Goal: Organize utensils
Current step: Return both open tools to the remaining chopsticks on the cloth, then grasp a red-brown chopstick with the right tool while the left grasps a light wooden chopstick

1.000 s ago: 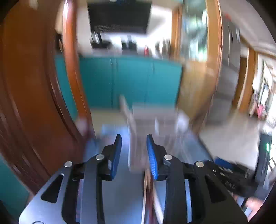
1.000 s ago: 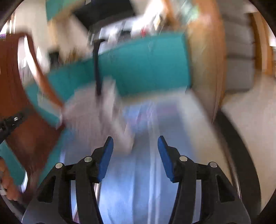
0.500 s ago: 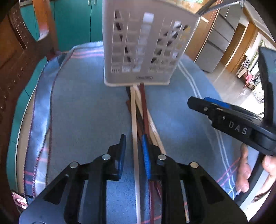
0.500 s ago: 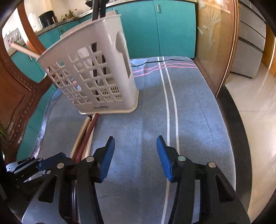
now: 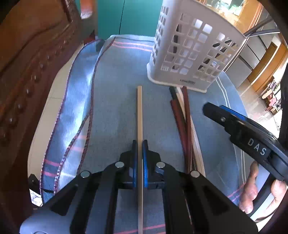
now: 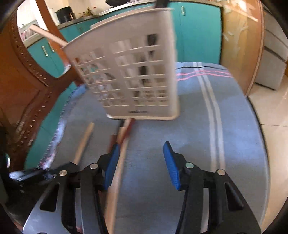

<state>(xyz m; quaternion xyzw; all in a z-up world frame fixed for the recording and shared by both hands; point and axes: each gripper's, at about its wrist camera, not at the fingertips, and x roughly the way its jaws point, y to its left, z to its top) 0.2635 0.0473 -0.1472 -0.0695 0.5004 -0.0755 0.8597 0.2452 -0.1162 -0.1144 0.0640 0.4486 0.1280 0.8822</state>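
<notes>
Our left gripper (image 5: 140, 153) has just closed on the pale chopstick (image 5: 139, 115) at centre frame, so it can now go to the white basket (image 5: 190, 54) upper right; our right gripper (image 6: 140, 162) hangs half open, holding nothing, over the remaining sticks (image 6: 124, 136).

This is a home kitchen: teal cupboards (image 6: 198, 32), a worktop (image 6: 86, 17) with pots, and a fridge (image 6: 273, 59).
</notes>
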